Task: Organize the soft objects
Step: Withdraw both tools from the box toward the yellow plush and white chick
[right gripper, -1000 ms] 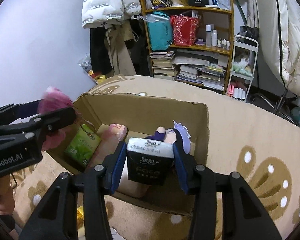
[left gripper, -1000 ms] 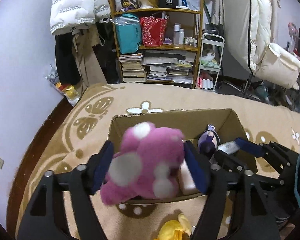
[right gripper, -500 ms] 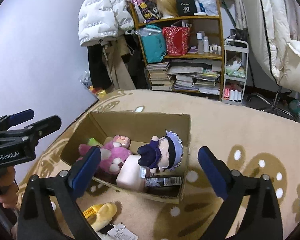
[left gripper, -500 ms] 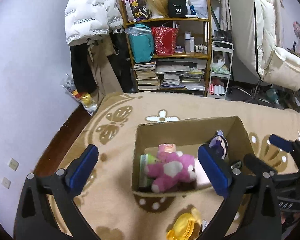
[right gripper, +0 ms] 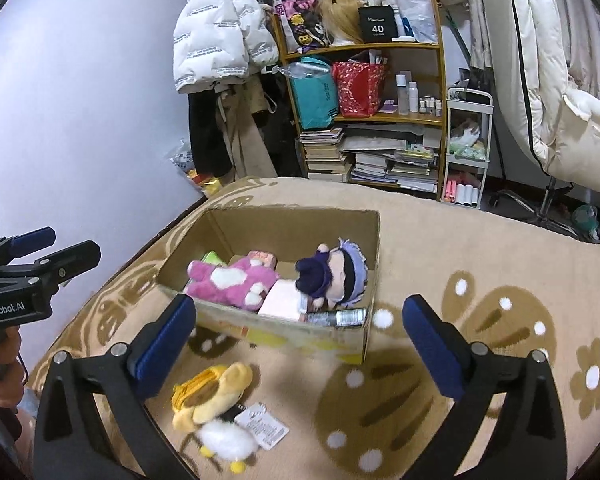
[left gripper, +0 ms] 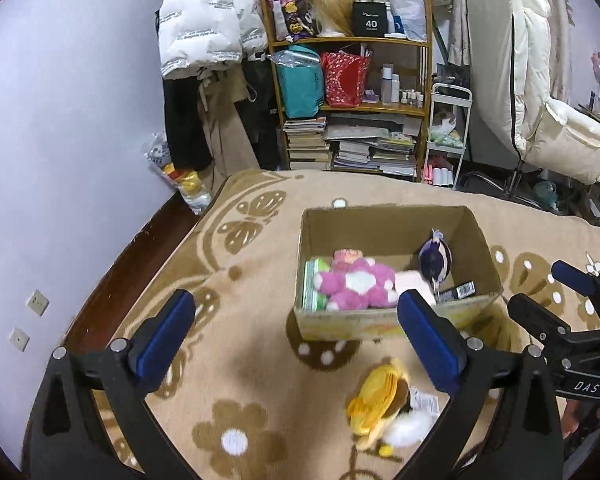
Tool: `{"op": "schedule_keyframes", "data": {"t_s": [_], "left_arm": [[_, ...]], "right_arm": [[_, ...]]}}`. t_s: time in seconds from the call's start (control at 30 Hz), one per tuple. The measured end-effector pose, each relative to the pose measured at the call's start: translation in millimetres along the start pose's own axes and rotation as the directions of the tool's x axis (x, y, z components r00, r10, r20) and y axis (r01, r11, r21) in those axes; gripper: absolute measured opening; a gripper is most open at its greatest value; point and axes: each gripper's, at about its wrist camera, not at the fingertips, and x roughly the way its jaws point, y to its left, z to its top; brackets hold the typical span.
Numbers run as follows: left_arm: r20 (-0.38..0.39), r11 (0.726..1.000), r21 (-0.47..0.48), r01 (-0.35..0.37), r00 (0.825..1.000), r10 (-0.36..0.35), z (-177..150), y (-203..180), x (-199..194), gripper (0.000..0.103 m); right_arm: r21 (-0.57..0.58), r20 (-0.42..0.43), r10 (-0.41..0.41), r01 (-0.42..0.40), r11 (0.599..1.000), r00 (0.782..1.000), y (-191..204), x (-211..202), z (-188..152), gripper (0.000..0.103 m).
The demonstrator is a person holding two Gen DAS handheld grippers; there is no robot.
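Note:
An open cardboard box (left gripper: 384, 325) (right gripper: 284, 332) stands on the rug. In it lie a pink plush (left gripper: 356, 283) (right gripper: 236, 280), a doll with a dark hood (left gripper: 436, 258) (right gripper: 336, 274), a black tissue pack (left gripper: 456, 291) (right gripper: 336, 317), a pale pink pack (right gripper: 282, 302) and a green pack (left gripper: 312, 284). A yellow plush with a paper tag (left gripper: 384, 404) (right gripper: 212, 396) lies on the rug in front of the box. My left gripper (left gripper: 296, 344) is open and empty above the rug, near side of the box. My right gripper (right gripper: 300, 344) is open and empty, also pulled back from the box.
A beige rug with brown flower patterns (left gripper: 228, 400) covers the floor. A wooden shelf with books and bags (left gripper: 352, 92) stands at the back beside hanging coats (left gripper: 204, 40). A white padded chair (left gripper: 540, 112) is at the right. The wall (left gripper: 60, 140) runs along the left.
My left gripper let go of the pink plush and my right gripper let go of the black tissue pack; both now lie in the box. Both grippers opened and pulled back and up.

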Motion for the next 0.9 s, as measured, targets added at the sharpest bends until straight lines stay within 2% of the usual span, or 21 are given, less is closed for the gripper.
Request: {"op": "schedule_keyframes", "data": {"t_s": [0.27, 0.5, 0.7, 0.9], "left_arm": [[-0.025, 0.999, -0.034, 0.022, 0.999, -0.022, -32.3, 10.2, -18.3, 0.101], [-0.042, 1.0, 0.0, 0.024, 0.999, -0.024, -55.3, 5.5, -19.2, 0.101], [-0.078, 0.996, 0.003, 0.084, 0.993, -0.083, -67.6, -2.2, -8.8, 0.101], [-0.132, 0.994, 0.005, 0.106, 0.986, -0.104, -75.2, -9.5, 12.6, 0.1]], "right_arm": [[0.001, -0.007, 0.019, -0.019, 1.0, 1.0, 13.1, -15.2, -29.4, 0.103], [-0.037, -0.026, 0.007, -0.007, 0.999, 1.0, 22.8, -15.3, -59.7, 0.103], [-0.056, -0.048, -0.005, 0.002, 0.998, 0.999, 26.9, -10.2, -76.4, 0.103], [-0.043, -0.104, 0.018, -0.022, 0.999, 0.994, 28.9, 5.9, -90.0, 0.103]]}}
